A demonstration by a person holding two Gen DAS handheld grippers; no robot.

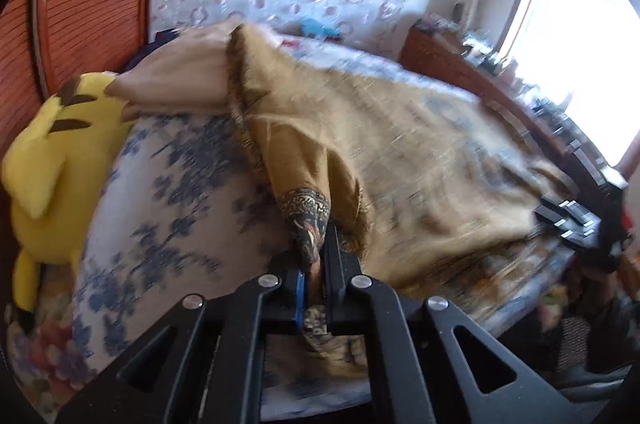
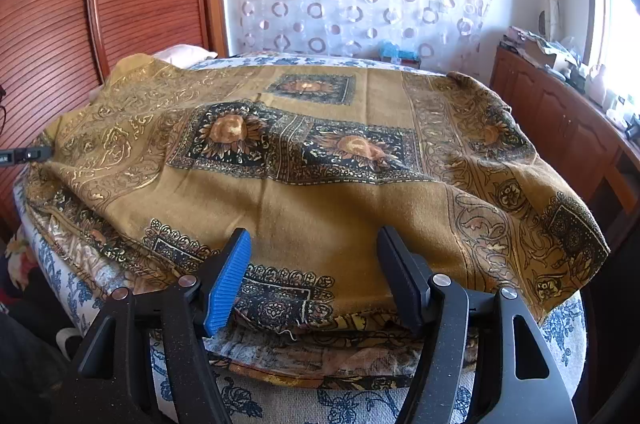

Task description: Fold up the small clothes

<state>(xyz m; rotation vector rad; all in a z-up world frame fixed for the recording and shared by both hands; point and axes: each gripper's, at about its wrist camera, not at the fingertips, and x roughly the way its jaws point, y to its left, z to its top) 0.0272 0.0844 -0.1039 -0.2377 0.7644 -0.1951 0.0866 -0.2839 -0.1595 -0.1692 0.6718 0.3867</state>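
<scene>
My left gripper (image 1: 316,264) is pinched tight on a corner of the mustard-gold patterned cloth (image 2: 320,200), the dark-bordered hem bunched between its pads. I hold it there because a fold starts from a corner: with that point pinned, the fabric rises in a ridge running toward 12 o'clock in the left wrist view, ready to be carried over.

My right gripper (image 2: 316,276) stands spread, its blue pad at 9 o'clock and the black one at 3 o'clock, straddling the near hem without pressing on it. I judge it is lined up to take the cloth's near edge so both ends can travel together.

The cloth lies draped over the bed (image 2: 564,328), across its blue-flowered sheet, spread wide with its far edge toward 12 o'clock and one corner hanging off at 3 o'clock. It already seems doubled along the near hem, where layers show beneath.

A yellow plush toy (image 1: 52,160) sits at 9 o'clock in the left view, beside the cloth, well clear of my pull.
</scene>
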